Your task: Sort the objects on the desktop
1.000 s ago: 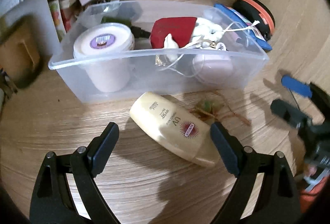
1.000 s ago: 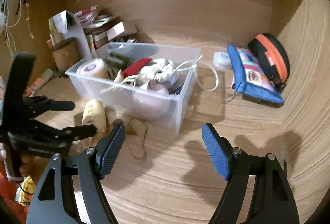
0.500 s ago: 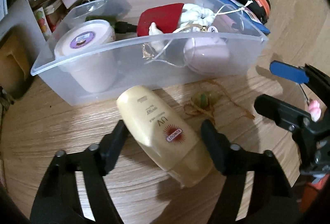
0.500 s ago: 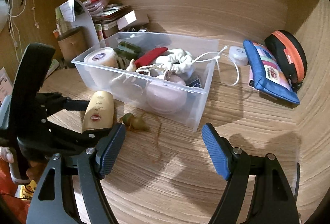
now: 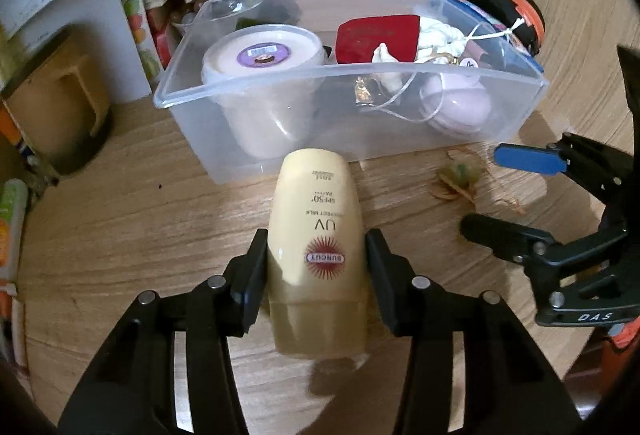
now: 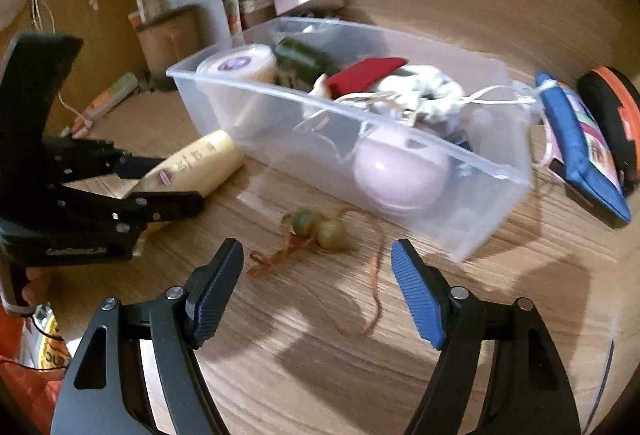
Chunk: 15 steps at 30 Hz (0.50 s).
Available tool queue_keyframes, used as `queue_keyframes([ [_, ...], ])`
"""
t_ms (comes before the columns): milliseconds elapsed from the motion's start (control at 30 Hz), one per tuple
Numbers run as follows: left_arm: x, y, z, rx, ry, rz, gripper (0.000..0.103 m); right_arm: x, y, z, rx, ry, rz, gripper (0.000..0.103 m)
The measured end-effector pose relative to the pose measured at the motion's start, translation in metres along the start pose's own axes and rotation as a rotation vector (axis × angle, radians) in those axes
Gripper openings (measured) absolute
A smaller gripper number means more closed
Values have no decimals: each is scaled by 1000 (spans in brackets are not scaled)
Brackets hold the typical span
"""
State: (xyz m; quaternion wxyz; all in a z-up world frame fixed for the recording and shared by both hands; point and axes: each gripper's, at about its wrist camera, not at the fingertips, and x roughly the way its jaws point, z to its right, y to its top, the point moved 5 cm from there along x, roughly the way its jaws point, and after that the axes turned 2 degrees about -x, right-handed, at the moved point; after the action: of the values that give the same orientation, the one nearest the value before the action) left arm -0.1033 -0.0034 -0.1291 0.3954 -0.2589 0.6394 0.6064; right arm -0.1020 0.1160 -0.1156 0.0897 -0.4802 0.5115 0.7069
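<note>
My left gripper is shut on a cream sunscreen bottle with a red SUNCUT sun logo, held just in front of the clear plastic bin. The bottle and left gripper also show in the right wrist view. The bin holds a white tub, a red pouch, white cords and a lilac round case. My right gripper is open and empty, just short of a green bead charm on a brown cord lying on the wooden desk.
A blue pouch and a black-and-orange case lie right of the bin. Boxes, papers and a brown cup crowd the back left. A tube lies at the left.
My left gripper closed on the sunscreen bottle, which turned to point straight at the bin. My right gripper moved forward and down toward the bead charm, still open.
</note>
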Motion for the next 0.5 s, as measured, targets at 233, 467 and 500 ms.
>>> queue_keyframes([
  [233, 5, 5, 4, 35, -7, 27, 46, 18, 3, -6, -24, -15, -30, 42],
  [467, -4, 7, 0, 1, -33, 64, 39, 18, 6, -9, -32, 6, -17, 10],
  [500, -8, 9, 0, 0, -32, 79, 34, 16, 6, -9, -32, 7, -9, 10],
])
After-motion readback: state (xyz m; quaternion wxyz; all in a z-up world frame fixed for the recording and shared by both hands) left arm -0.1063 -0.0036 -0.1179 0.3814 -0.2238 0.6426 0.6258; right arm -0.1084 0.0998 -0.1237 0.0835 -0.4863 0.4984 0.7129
